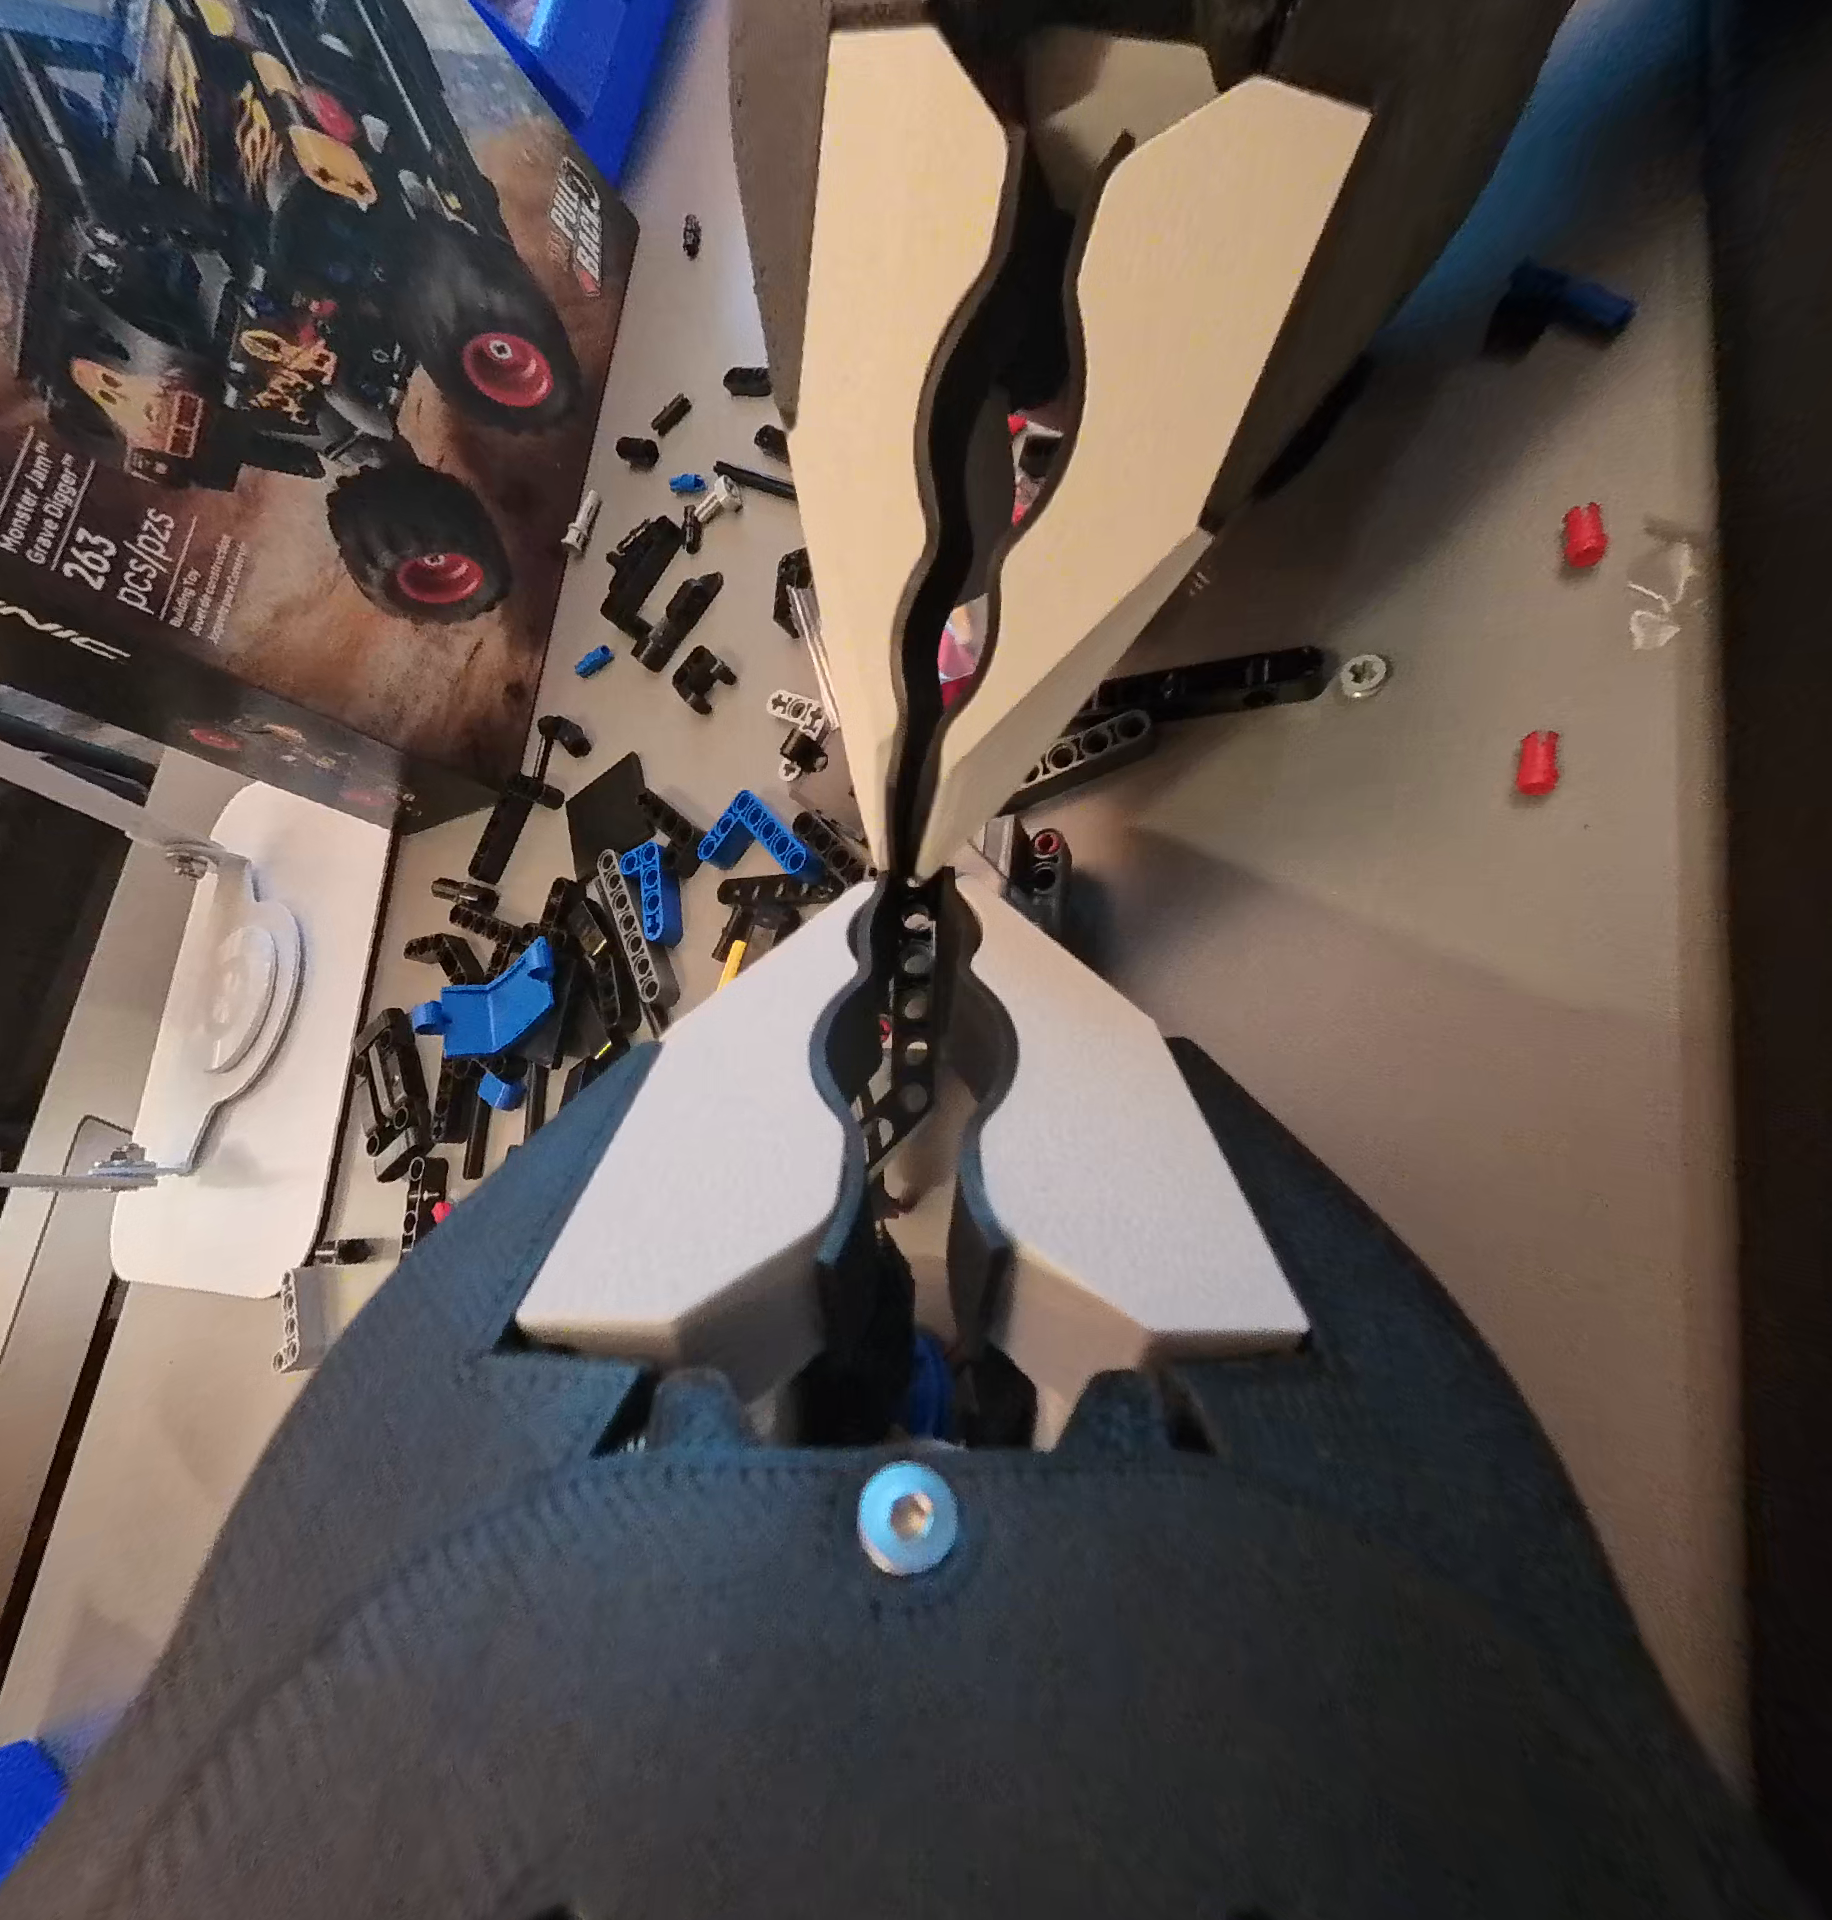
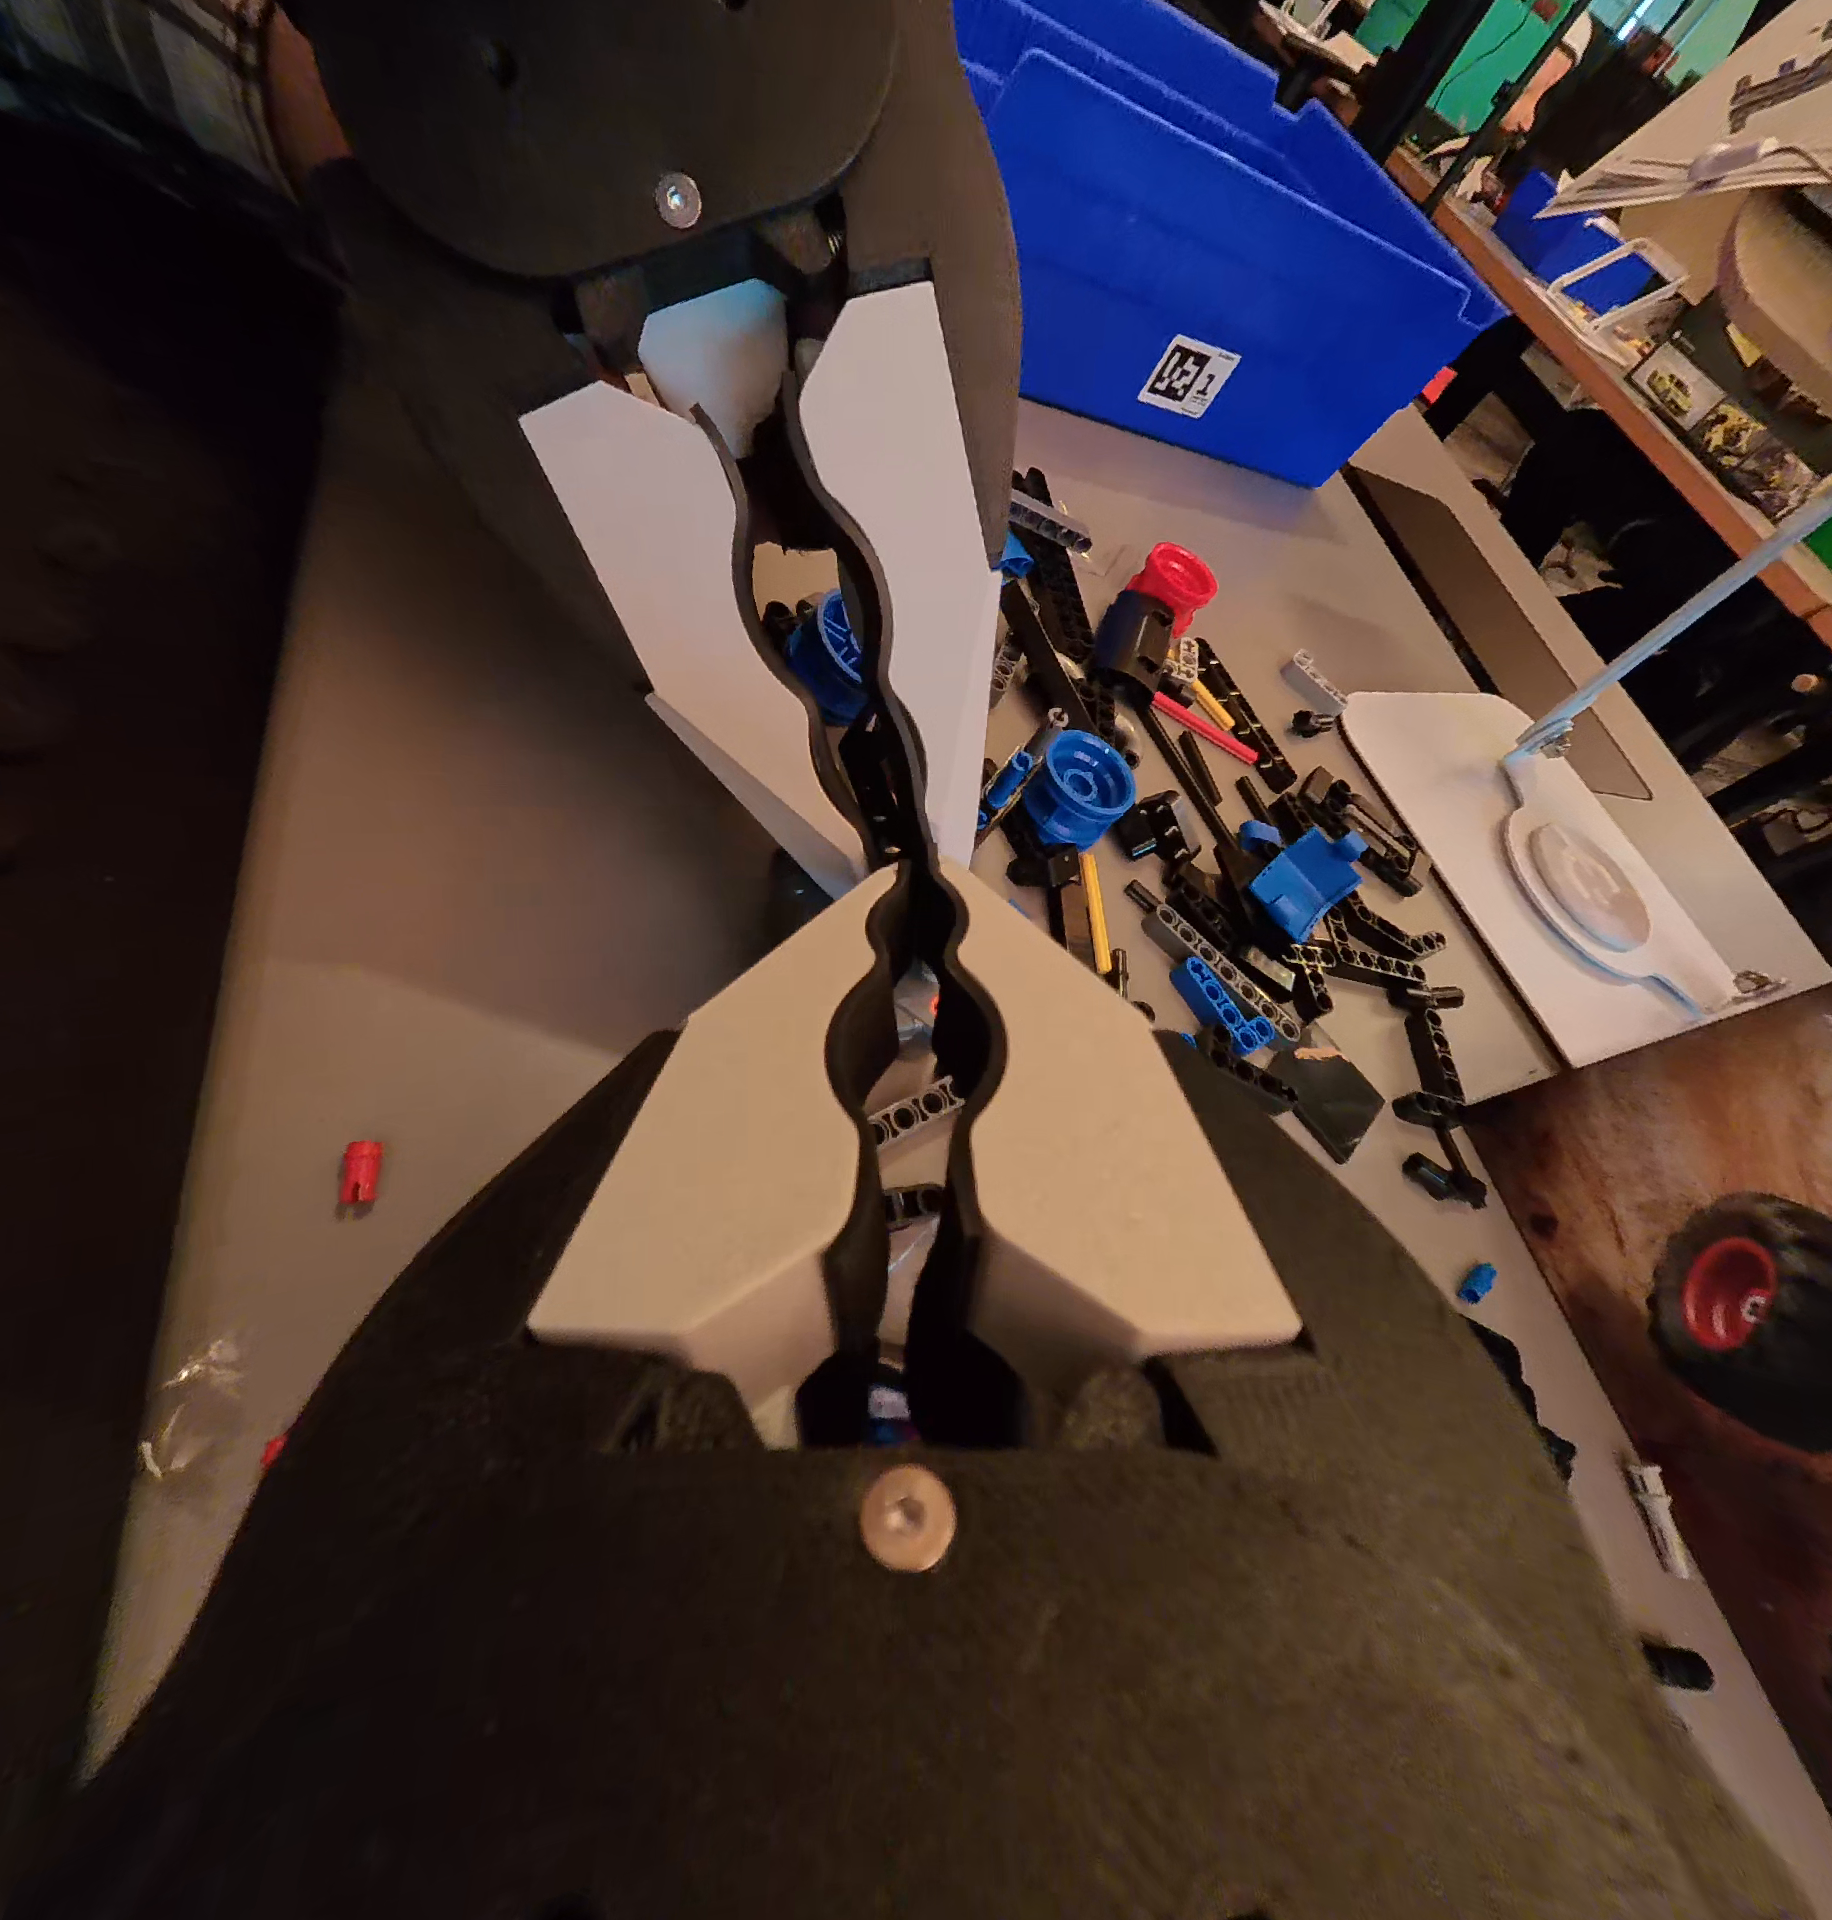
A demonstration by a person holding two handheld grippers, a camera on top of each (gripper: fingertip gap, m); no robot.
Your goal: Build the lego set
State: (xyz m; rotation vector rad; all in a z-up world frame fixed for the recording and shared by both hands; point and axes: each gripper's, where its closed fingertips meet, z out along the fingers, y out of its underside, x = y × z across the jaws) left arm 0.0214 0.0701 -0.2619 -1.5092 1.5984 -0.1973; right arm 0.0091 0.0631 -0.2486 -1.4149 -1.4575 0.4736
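My left gripper (image 1: 912, 888) is shut on a black beam with holes (image 1: 912, 997), which runs lengthwise between its pads. My right gripper (image 1: 907, 862) comes in from the top of the left wrist view and meets it tip to tip at the beam's end. In the right wrist view, my right gripper (image 2: 917, 883) is shut, and the left gripper (image 2: 904, 857) stands opposite it with the black beam (image 2: 881, 769) between its pads. Whether the right gripper's tips pinch anything is hidden. Both are held above the grey table (image 1: 1359, 1039).
A pile of loose black, blue and grey pieces (image 1: 579, 935) lies beside the set's box (image 1: 268, 364). Red pins (image 1: 1582, 535) lie apart on the table. A blue bin (image 2: 1203, 260) stands behind, and a white stand base (image 2: 1577, 862) lies beyond the pile. Blue (image 2: 1083, 795) and red (image 2: 1177, 582) wheel hubs sit among the pieces. My two grippers' fingertips are within a few centimetres of each other.
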